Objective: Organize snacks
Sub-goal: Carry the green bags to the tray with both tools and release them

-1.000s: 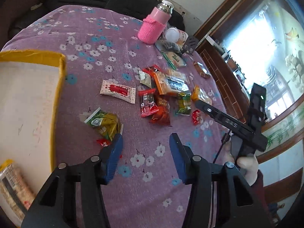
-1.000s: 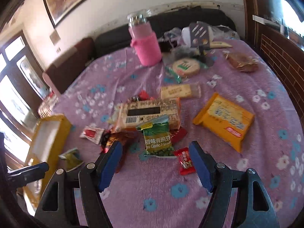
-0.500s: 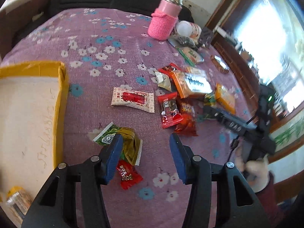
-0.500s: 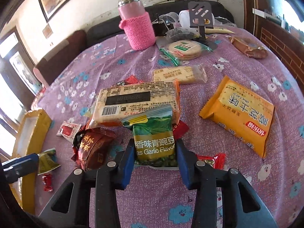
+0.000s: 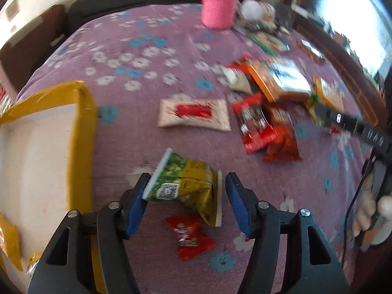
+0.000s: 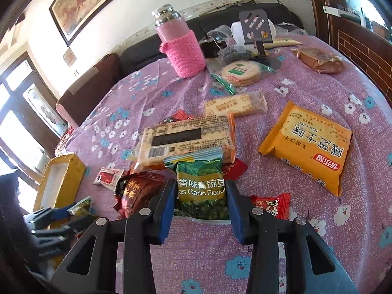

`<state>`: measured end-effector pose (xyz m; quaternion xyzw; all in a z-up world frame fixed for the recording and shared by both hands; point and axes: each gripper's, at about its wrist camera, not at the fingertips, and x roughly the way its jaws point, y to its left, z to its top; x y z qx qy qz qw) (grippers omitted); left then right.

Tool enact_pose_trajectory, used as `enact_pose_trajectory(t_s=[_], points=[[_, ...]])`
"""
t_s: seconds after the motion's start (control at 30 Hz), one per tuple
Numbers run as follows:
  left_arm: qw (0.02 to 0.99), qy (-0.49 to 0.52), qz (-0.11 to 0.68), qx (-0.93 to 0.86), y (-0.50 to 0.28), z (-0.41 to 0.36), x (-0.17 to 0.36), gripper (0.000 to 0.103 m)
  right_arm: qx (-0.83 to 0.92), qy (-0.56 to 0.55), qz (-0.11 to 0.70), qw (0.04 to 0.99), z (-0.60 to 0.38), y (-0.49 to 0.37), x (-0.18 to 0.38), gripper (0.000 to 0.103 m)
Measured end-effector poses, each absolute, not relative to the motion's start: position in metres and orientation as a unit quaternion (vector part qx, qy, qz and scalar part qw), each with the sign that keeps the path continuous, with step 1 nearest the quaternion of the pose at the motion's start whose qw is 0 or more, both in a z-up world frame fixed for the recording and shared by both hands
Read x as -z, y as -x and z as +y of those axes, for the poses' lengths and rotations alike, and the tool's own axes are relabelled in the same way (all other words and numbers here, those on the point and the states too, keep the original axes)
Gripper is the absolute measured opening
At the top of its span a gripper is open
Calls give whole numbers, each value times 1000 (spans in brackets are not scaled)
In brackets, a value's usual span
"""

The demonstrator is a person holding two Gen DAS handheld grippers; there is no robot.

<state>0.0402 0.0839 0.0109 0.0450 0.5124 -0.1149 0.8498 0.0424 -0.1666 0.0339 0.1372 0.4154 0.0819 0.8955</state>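
Note:
My left gripper hangs low over the purple flowered cloth, its jaws opening. A crumpled green-and-yellow snack packet lies between the blue pads; the left pad is at its white end, the right pad stands apart. A small red candy lies just below it. My right gripper is shut on a green garlic-pea packet, pads pressing both sides. The yellow box with a white inside stands to the left.
An orange bag, a long cracker pack, a dark red packet and a red candy crowd the pea packet. A white-and-red sachet and red packets lie mid-table. A pink-sleeved bottle stands at the back.
My left gripper dropped toward the green-and-yellow packet and its jaws spread around it. My right gripper, open a second ago, closed on the green pea packet.

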Motion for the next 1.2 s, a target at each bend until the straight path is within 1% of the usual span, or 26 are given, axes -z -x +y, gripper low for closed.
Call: enact_pose_trajectory(t_s=[0.03,0.07,0.2,0.4,0.57,0.67,0.8,0.93,1.07,1.2], points=[[852,-51,509,111,-39,81,-10,53,-82,-134,413,897,-165,-41,-35,41],[855,-55,503,111,-39,79,-11,38,-82,-132,411,898,-165,-40,-36,41],[867,-37,484,116,-33,84,-21,38,-82,-128,400,904,-163,-37,-40,41],[875,28,461,141,-11,106,-54,38,-98,-136,380,910,-159,-31,-51,41],[889,69,435,126,20,159,-84,38,-146,-149,373,904,-132,-16,-72,40],[897,87,423,94,38,196,-91,38,-188,-140,373,898,-95,-3,-84,40],[900,125,416,39,60,256,-87,39,-236,-117,380,887,-43,8,-92,40],[896,140,422,-19,73,302,-69,39,-277,-87,395,871,16,14,-93,40],[890,132,434,-51,76,325,-51,39,-310,-47,413,855,78,18,-85,40],[887,122,442,-60,75,332,-40,39,-329,-4,431,840,134,15,-70,39]])
